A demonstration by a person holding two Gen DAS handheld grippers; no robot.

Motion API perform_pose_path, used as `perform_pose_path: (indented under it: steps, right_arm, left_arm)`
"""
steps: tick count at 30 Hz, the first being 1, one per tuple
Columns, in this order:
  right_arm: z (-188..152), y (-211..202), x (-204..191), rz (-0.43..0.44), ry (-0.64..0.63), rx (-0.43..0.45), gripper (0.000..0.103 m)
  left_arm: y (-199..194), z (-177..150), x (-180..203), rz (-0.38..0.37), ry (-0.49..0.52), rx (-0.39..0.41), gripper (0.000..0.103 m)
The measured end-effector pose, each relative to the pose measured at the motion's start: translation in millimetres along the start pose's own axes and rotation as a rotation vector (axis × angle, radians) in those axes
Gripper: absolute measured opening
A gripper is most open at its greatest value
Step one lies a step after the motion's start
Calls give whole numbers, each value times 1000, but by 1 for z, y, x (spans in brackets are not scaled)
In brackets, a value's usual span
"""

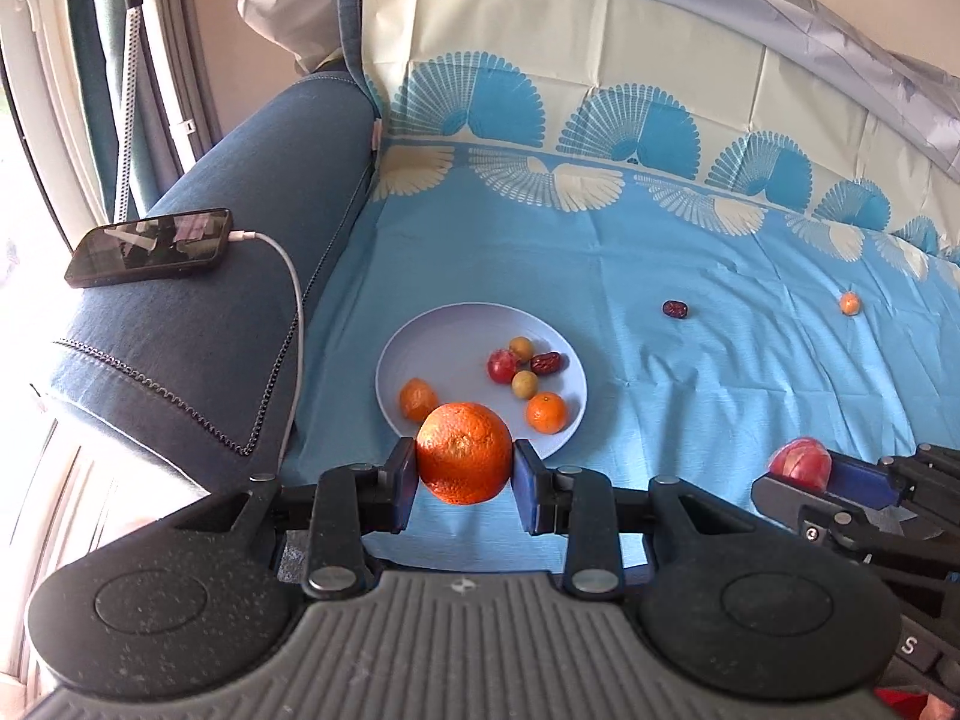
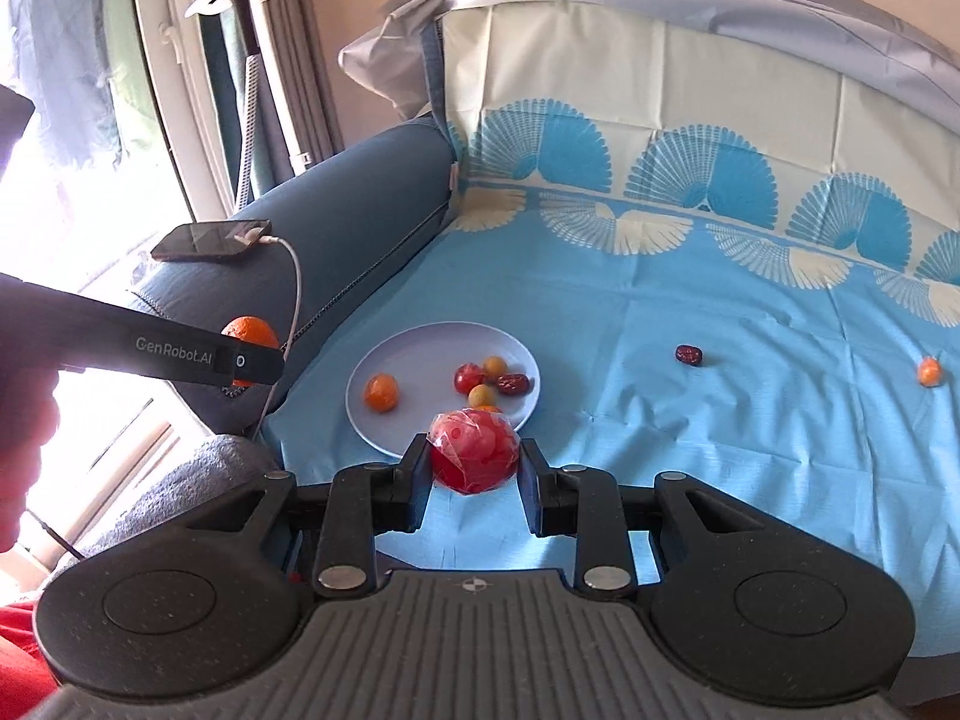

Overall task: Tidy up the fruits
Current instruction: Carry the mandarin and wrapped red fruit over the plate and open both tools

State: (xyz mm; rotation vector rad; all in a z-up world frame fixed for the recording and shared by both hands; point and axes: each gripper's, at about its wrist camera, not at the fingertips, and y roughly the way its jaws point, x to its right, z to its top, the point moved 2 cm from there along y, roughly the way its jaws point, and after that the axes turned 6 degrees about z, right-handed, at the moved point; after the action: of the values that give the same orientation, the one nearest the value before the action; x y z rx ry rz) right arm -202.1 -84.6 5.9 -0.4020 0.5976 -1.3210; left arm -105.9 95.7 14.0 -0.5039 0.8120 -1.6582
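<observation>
Left gripper point(image 1: 465, 468): jaws clamped on the orange point(image 1: 464, 452), held near the plate point(image 1: 420, 336), probably for unloading.
Right gripper point(image 2: 474, 456): jaws clamped on a wrapped red fruit point(image 2: 474, 450) at the plate's near rim.
Strays: a date point(image 1: 675, 309) and small orange point(image 1: 849, 303) lie well apart on the cloth point(image 1: 660, 420).

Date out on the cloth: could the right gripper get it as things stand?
Probably not yet. The right gripper is shut on a wrapped apple, so its jaws are occupied. The date itself lies alone on the cloth with nothing around it.
</observation>
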Motion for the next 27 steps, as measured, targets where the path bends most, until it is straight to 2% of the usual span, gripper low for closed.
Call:
perform_pose_path:
  steps: [7, 27]
  right_arm:
    - [3, -7, -17, -23, -41, 2, 32]
    - [7, 0, -22, -37, -88, -15, 31]
  left_arm:
    - [-4, -2, -17, -7, -40, 14, 37]
    - [0, 1, -18, -16, -52, 10, 37]
